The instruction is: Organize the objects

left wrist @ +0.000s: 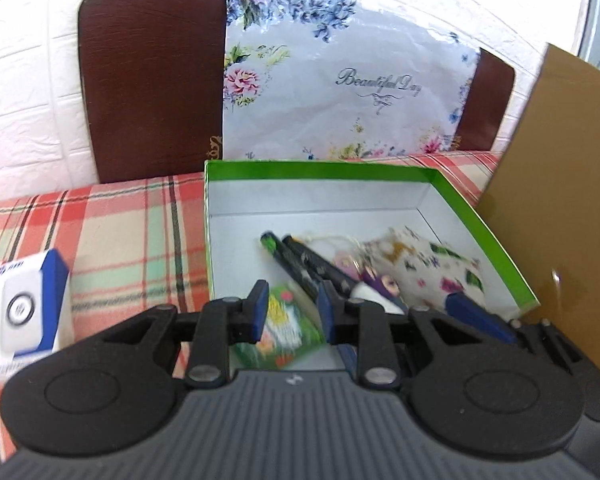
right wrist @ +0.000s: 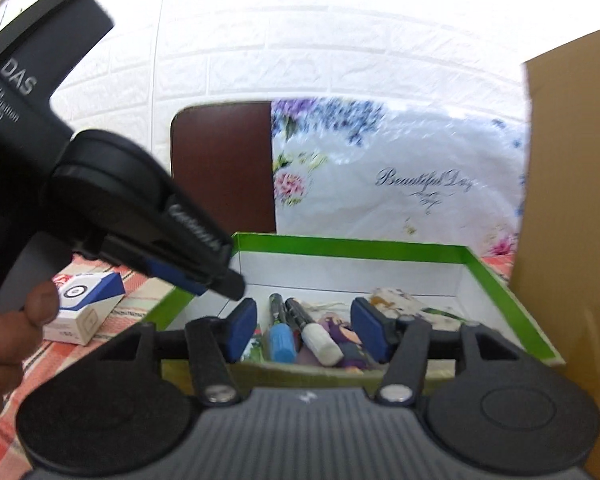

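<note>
While left tongs [left wrist: 293, 308] gape narrow, rt tongs [right wrist: 304, 328] wide, thumb [right wrist: 42, 300] shows rt-view only.

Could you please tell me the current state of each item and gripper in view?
Green box: open, lidless.
Two markers: lying inside the box, capped.
Floral pouch: lying inside the box.
Blue-and-white carton: outside, on the tablecloth.
Left gripper: open, empty.
Right gripper: open, empty.

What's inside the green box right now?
The green box holds two dark markers, one blue-capped and one white-capped, a floral pouch, a green floral packet and a purple item. The hand-held grippers cover the box's near edge.
</note>
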`<state>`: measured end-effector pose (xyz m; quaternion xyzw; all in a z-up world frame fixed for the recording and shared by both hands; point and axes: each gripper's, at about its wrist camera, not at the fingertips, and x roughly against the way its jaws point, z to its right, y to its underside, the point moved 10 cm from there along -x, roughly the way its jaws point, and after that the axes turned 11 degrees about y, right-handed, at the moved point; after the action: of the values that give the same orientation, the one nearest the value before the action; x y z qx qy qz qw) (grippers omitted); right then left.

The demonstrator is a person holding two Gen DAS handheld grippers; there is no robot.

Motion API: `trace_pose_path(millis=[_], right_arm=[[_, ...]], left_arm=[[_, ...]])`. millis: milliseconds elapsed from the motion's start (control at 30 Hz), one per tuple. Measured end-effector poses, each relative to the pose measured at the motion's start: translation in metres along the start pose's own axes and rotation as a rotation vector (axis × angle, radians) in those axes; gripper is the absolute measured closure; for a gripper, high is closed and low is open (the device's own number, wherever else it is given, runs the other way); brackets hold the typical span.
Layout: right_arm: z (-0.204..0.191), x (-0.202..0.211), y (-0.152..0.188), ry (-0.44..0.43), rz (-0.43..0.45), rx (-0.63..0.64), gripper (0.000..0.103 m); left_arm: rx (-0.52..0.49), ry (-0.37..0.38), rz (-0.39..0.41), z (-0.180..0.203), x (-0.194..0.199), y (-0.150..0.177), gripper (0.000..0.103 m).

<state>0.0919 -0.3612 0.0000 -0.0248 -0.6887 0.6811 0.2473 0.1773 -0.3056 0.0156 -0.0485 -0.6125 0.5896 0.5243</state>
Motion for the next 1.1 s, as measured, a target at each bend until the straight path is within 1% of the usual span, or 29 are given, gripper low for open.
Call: trace_pose_path(millis=[67,133,267,367,467,633,767,1100], right_arm=[[0.005,0.008,0.004,0.007,-0.004,-0.010,0.047],[0.008,0.017,0.010,0.010,-0.026,-0.022,0.046],[0.010,0.028,0.026,-0.004,-0.112,-0.045,0.046],[0.009,0.038,0.040,-0.018,-0.171,-0.059,0.046],[0.003,0.043,0.049,-0.038,-0.213,-0.055,0.046],[-0.012,0.056,0.046,-0.070,-0.207,-0.020,0.046],[-0.028,0.061,0.044,-0.098,-0.203,0.009,0.046],[-0.090,0.069,0.048,-0.192,-0.194,0.142,0.045]], left_arm=[[-0.021,-0.013,0.004,0.005,0.011,0.008,0.069],[-0.027,-0.021,0.004,0.009,0.019,0.017,0.068],[-0.021,-0.037,-0.025,0.010,0.030,0.038,0.067],[-0.028,-0.079,-0.048,0.006,0.036,0.055,0.066],[-0.003,-0.104,-0.069,-0.004,0.042,0.069,0.066],[0.013,-0.161,-0.084,-0.021,0.052,0.086,0.065],[0.040,-0.191,-0.077,-0.039,0.064,0.094,0.065],[0.122,-0.277,-0.050,-0.099,0.091,0.106,0.062]])
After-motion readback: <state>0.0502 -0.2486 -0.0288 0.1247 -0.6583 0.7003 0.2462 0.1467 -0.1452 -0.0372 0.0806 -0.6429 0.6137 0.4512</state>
